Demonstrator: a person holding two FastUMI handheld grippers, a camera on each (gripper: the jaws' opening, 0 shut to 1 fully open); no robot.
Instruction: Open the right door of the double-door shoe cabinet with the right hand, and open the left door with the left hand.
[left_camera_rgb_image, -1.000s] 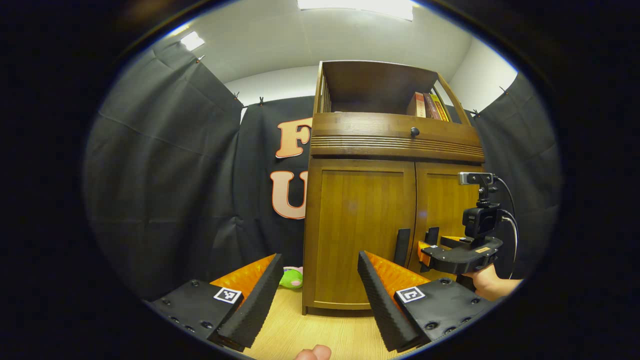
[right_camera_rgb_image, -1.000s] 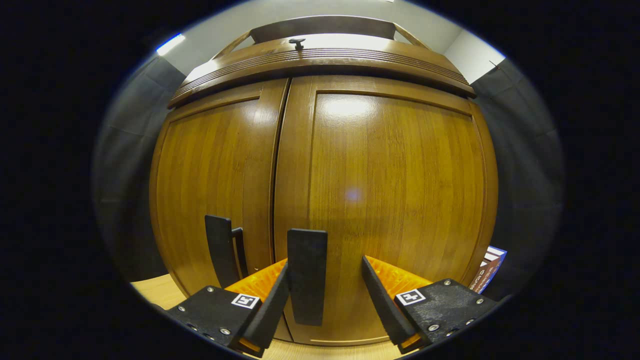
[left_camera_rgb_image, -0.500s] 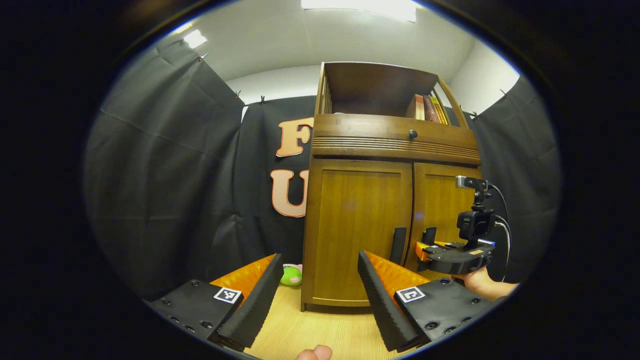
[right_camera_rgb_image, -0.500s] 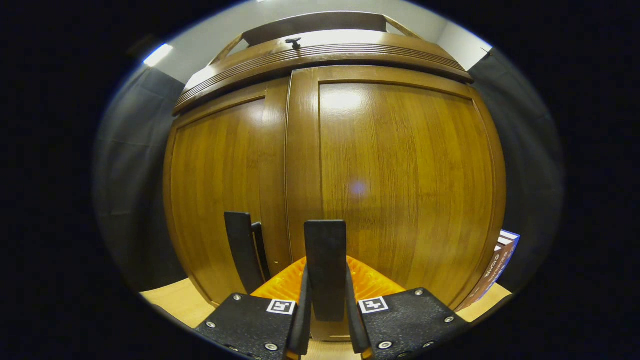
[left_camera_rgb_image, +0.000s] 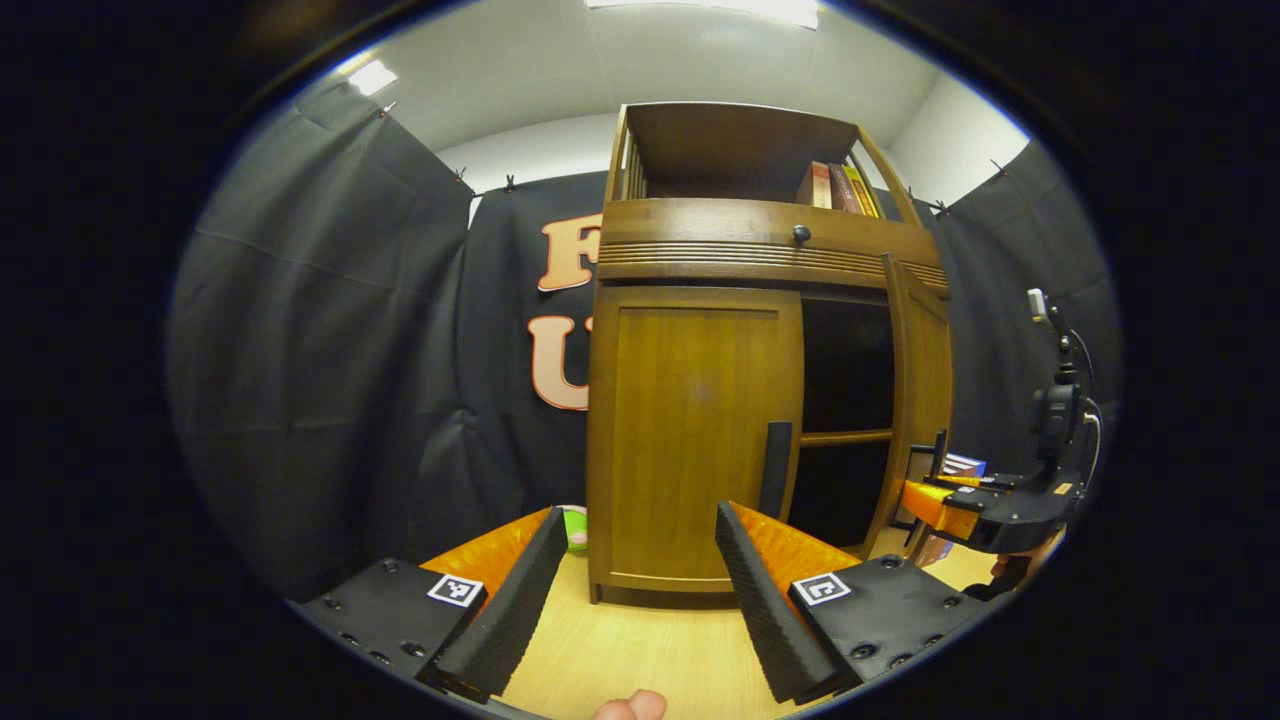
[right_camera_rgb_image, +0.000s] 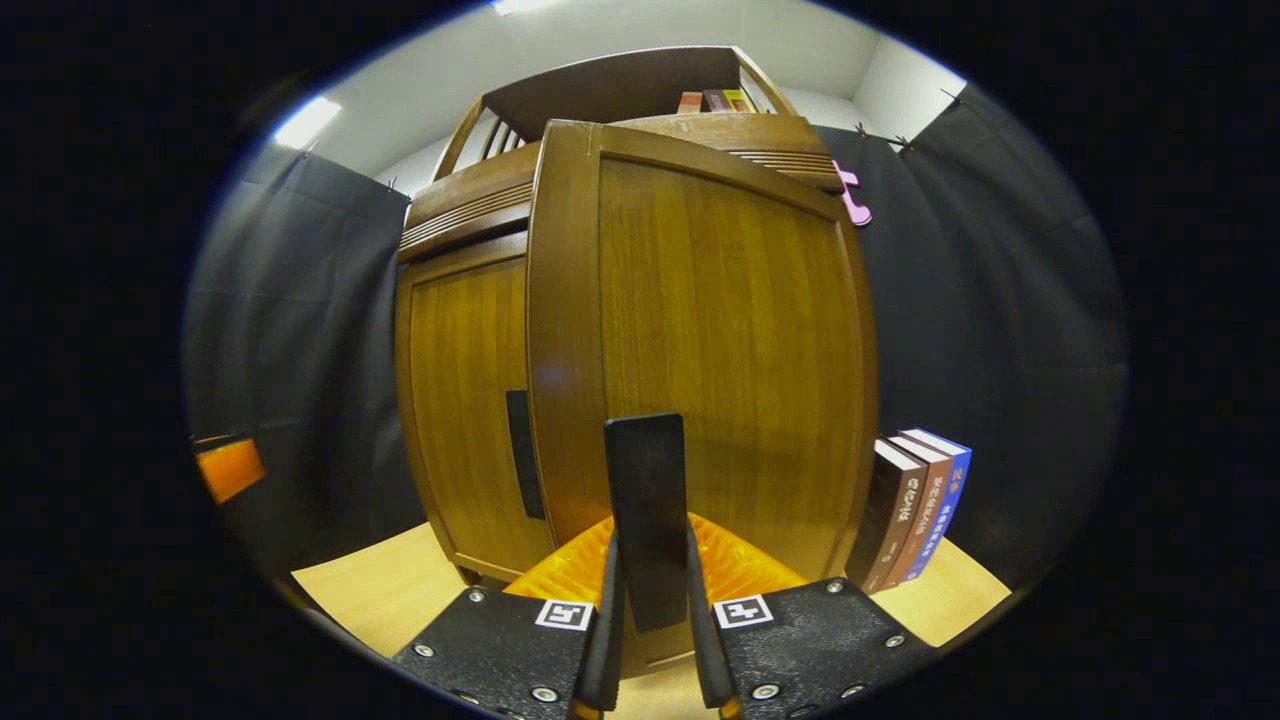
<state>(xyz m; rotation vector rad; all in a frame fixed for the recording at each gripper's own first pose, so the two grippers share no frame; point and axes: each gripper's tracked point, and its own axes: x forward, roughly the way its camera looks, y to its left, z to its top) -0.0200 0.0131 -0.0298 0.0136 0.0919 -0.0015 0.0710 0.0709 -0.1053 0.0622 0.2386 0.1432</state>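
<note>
glossy wood cabinet (right_camera_rgb_image: 700, 320), matt cloth wall (left_camera_rgb_image: 330, 350), pale wood-look floor (left_camera_rgb_image: 640, 650)

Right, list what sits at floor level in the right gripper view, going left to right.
Left door with its dark handle → right door's handle, clamped in the right gripper → open right door → standing books.

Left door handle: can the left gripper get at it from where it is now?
Probably yes. The left gripper is open and faces the closed left door; its handle stands uncovered, with only bare floor between. The right door is swung clear, held by the right gripper.
</note>
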